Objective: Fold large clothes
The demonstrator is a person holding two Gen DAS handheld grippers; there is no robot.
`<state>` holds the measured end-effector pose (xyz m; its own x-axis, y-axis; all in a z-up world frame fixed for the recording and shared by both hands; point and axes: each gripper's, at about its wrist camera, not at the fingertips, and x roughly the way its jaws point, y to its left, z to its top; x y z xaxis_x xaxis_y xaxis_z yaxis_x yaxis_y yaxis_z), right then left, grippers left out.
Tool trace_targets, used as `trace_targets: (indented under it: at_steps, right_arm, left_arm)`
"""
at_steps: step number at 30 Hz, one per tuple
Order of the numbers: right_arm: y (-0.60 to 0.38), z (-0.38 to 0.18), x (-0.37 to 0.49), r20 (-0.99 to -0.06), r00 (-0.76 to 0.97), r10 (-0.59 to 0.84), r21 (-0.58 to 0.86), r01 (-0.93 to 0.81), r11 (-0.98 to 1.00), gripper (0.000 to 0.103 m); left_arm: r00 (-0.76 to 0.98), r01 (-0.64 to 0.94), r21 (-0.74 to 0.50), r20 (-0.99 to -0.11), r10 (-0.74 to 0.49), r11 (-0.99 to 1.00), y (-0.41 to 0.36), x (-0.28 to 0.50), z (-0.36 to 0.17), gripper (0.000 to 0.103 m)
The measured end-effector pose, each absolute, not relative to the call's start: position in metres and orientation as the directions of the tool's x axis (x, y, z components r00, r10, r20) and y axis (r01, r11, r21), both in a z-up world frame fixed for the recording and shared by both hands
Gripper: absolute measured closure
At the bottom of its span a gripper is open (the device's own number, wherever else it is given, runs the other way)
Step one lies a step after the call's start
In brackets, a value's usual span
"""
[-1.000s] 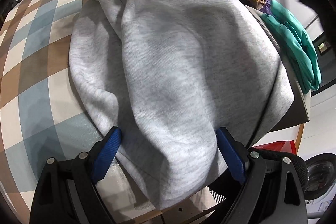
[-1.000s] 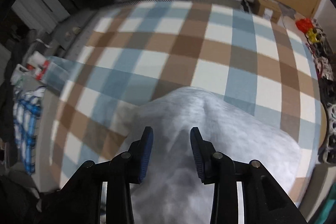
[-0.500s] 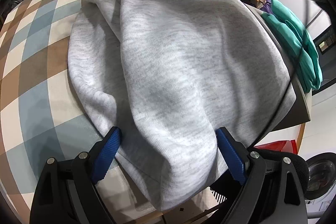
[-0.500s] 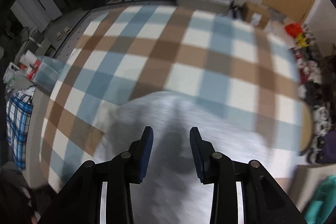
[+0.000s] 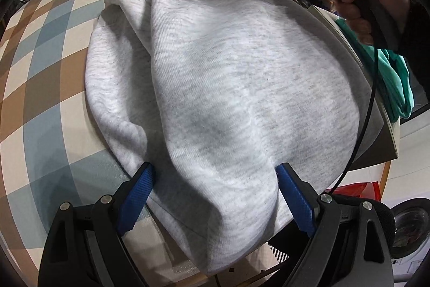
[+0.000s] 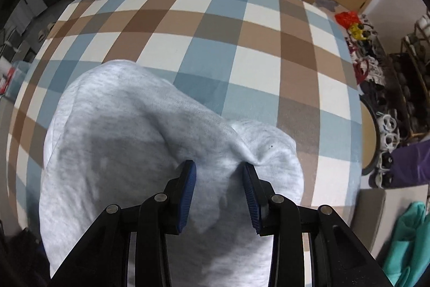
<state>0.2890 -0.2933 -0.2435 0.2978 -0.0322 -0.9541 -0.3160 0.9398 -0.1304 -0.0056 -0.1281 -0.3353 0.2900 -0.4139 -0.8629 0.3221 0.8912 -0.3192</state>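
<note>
grey sweatshirt [image 5: 228,88] already folded over, bunched on checked tabletop [image 6: 215,26] | left gripper [image 5: 215,195] jaws wide, released | right gripper [image 6: 219,187] jaws half-closed, grip unclear | still needs flattening

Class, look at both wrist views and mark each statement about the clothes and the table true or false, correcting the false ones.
1. The grey garment lies on a checked tablecloth. True.
2. The left gripper is clamped tight. False: its jaws stand wide around the cloth.
3. A teal garment lies beside the grey one. True.
4. The tablecloth is plain red. False: it is blue, brown and cream.
5. A hand holds the right gripper. True.
</note>
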Motion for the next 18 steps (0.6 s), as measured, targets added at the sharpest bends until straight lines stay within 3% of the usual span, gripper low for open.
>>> trace_targets:
  at_steps: [2,5,8,13,15,18]
  right_arm:
    - [-0.294,-0.222,0.279,-0.946,0.324,-0.004,-0.117,-0.331,0.936,0.068]
    - [-0.303,-0.182,0.247,-0.938,0.302,0.168,0.053,-0.354,0.934,0.070]
    - [-0.294,-0.165,0.200,-0.940,0.272,0.205,0.072,-0.430,0.900,0.069]
    - [-0.279,-0.224,0.140,-0.984,0.098,0.148,0.081,-0.492,0.867,0.071]
    - [-0.272,-0.246,0.133,-0.984,0.153,0.090,-0.002,-0.518,0.855,0.071]
    - [-0.265,-0.252,0.137,-0.975,0.196,0.108,0.001,-0.480,0.877,0.069]
  left_arm:
    - [0.293,0.324,-0.313,-0.864,-0.409,0.893,-0.128,-0.005,-0.335,0.014]
    - [0.300,0.323,-0.309,-0.863,-0.406,0.895,-0.128,-0.006,-0.334,0.014]
    - [0.296,0.315,-0.322,-0.861,-0.415,0.893,-0.126,-0.006,-0.333,0.014]
    - [0.302,0.307,-0.324,-0.859,-0.414,0.895,-0.122,-0.007,-0.334,0.014]
    - [0.304,0.318,-0.307,-0.863,-0.403,0.897,-0.123,-0.008,-0.335,0.014]
    - [0.313,0.325,-0.286,-0.867,-0.388,0.901,-0.125,-0.009,-0.334,0.014]
